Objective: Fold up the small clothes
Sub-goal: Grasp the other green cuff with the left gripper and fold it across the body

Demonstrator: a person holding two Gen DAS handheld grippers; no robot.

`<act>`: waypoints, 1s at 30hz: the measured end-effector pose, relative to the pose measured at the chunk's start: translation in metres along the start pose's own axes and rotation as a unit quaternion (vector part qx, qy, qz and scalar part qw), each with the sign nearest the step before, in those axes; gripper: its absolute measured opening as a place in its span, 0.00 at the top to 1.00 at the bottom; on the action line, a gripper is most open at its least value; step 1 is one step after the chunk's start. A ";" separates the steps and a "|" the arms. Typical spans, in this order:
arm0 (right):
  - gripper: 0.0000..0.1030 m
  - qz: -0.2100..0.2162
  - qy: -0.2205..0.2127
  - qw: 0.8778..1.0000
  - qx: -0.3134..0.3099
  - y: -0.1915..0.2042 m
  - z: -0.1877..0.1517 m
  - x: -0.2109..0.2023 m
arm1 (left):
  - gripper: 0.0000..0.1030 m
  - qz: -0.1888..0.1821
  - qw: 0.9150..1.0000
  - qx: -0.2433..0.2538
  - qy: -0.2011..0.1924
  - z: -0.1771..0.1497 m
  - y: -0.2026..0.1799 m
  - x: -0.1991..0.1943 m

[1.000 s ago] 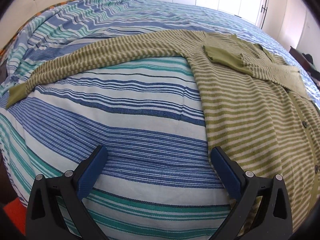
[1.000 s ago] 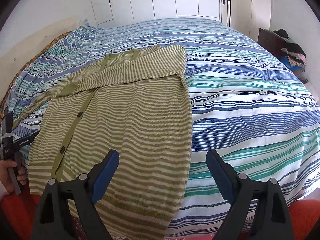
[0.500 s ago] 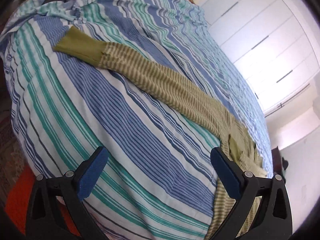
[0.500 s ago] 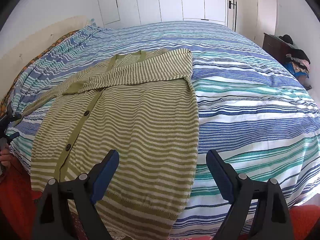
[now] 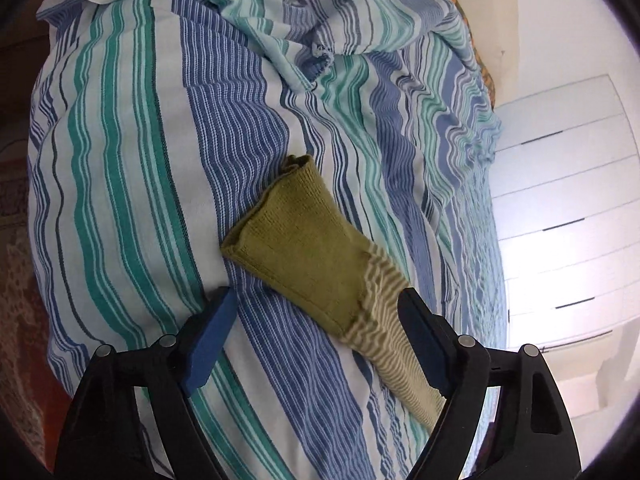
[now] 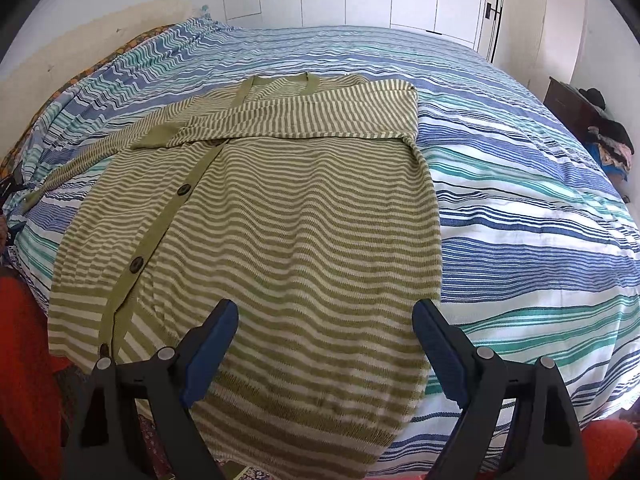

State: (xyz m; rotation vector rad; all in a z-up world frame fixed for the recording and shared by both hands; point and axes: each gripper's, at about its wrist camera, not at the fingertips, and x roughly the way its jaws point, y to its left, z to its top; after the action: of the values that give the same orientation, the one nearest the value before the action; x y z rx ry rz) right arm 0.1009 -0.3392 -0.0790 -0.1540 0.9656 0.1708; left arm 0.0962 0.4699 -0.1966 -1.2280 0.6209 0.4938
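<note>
left gripper [image 5: 316,316] is closing around the cardigan [image 6: 280,216] sleeve cuff [image 5: 304,248], not pinching yet; right gripper [image 6: 324,330] hangs wide over the hem, bed [image 6: 520,200] underneath

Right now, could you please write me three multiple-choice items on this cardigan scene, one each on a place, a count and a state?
1. Where is the solid green cuff of the outstretched sleeve?
A. Just ahead of the left gripper
B. Under the right gripper
C. On the floor

2. How many dark buttons show on the cardigan?
A. One
B. Three
C. Six

3. How does the other sleeve lie?
A. Hanging off the striped bedspread
B. Rolled up
C. Folded across the chest

Answers: 1 A, the cuff lies just beyond its fingertips; 2 B, three dark discs dot the placket; 3 C, it crosses the front near the collar.
</note>
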 end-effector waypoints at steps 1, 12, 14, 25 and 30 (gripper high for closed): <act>0.14 -0.001 0.003 1.000 -0.002 0.002 0.000 0.001 | 0.21 -0.002 1.000 -0.003 -0.002 0.004 -0.001 0.002; 0.14 0.024 0.012 1.000 -0.004 0.011 -0.001 0.010 | 0.98 0.026 0.997 0.064 -0.016 0.015 -0.047 -0.018; 0.14 0.034 0.004 0.999 0.005 0.008 0.001 0.007 | 0.98 0.016 0.991 0.134 -0.014 0.000 -0.095 -0.028; 0.14 0.090 -0.047 0.993 0.060 -0.017 0.012 -0.014 | 0.98 -0.169 0.855 0.478 0.114 -0.262 -0.425 -0.039; 0.14 0.104 -0.063 0.987 0.110 -0.045 0.012 -0.022 | 0.98 -0.174 0.805 0.541 0.170 -0.402 -0.473 0.005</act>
State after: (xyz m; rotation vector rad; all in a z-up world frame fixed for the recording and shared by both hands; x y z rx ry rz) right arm 0.1084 -0.3825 -0.0518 0.1595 0.8677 0.2606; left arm 0.3412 -0.0443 0.0503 -0.2831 0.7856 -0.4079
